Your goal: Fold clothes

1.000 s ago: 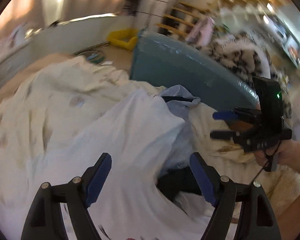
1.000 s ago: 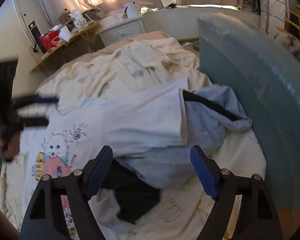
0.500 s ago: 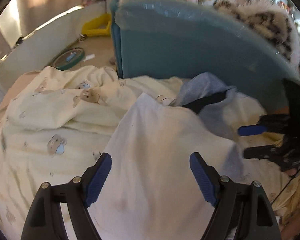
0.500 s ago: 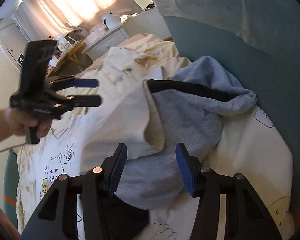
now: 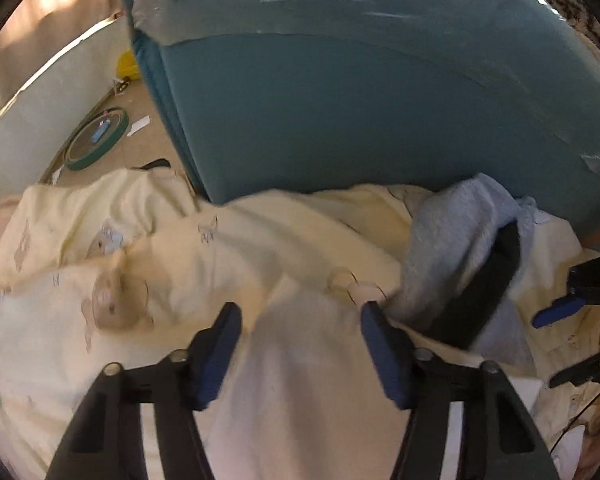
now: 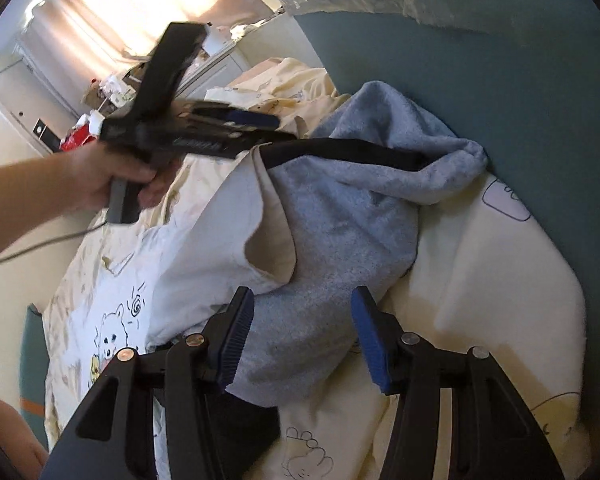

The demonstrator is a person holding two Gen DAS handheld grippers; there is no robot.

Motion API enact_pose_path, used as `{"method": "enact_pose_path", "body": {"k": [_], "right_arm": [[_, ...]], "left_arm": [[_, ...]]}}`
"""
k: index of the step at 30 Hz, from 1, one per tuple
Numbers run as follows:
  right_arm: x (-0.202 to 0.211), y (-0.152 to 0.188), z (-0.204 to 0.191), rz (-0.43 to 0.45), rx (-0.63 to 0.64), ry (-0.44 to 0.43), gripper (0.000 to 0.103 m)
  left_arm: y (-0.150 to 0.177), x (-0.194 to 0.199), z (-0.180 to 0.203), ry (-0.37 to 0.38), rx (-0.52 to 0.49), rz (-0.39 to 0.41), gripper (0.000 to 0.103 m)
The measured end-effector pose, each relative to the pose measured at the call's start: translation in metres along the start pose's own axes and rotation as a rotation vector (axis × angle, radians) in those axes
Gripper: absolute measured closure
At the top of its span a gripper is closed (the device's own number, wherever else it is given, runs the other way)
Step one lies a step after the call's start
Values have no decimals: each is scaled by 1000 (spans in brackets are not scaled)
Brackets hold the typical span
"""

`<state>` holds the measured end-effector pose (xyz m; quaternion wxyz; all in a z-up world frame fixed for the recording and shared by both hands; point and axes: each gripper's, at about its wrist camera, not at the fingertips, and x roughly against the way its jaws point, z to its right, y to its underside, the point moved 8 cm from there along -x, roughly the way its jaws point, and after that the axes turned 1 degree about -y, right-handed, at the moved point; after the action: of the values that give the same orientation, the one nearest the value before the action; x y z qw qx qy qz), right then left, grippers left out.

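Lying in the frame centre, the white cotton T-shirt (image 6: 204, 240) overlaps the grey-blue fleece garment (image 6: 340, 216). The right gripper (image 6: 300, 336) has narrowed but remains open over the fleece; the left gripper (image 5: 296, 340), open, has come to the shirt's edge, probably preparing a grasp.

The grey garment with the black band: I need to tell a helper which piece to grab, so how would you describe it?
Start at the teal headboard and look down to the cream bedding at its foot. The grey garment is heaped there, partly under a white T-shirt. It alone is fuzzy blue-grey with a black band along its top edge.
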<state>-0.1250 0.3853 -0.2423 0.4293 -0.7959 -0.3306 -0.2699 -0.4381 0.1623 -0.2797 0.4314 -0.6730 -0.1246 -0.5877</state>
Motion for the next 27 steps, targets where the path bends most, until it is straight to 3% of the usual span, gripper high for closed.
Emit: {"method": "enact_pose_path", "body": {"k": [4,6,10,13,14,15,24,26,27], "right_arm": [[4,-2,1,4,-8,-10,48],[2,-3,0,2,-4,-13,48],[-1,-5,-4,17,-52,-88,48],[-10,-2,-3,3,-79,-99,48],[-13,-2,-4,0,-82,-102,48],[-16,-1,-5,-3,-85,-105,48],[-35,-12,-13,-10,-139,-194,49],[-38,-11,-15,-13,-148,-220,65],[-39,-11,-15,-11,-153,-226,85]], "left_arm": [[1,-4,-5,24,-2,-30,55],[3,-6,-3,41,-11,-48,61],[8,-5,-1,67,9,-56,61],[11,-5,1,50,9,-57,80],[12,-5,2,43,7,-54,94],[12,-5,3,36,5,-52,100],[11,3,3,24,30,-50,98],[9,4,2,24,32,-52,97],[9,5,2,24,34,-53,97]]}}
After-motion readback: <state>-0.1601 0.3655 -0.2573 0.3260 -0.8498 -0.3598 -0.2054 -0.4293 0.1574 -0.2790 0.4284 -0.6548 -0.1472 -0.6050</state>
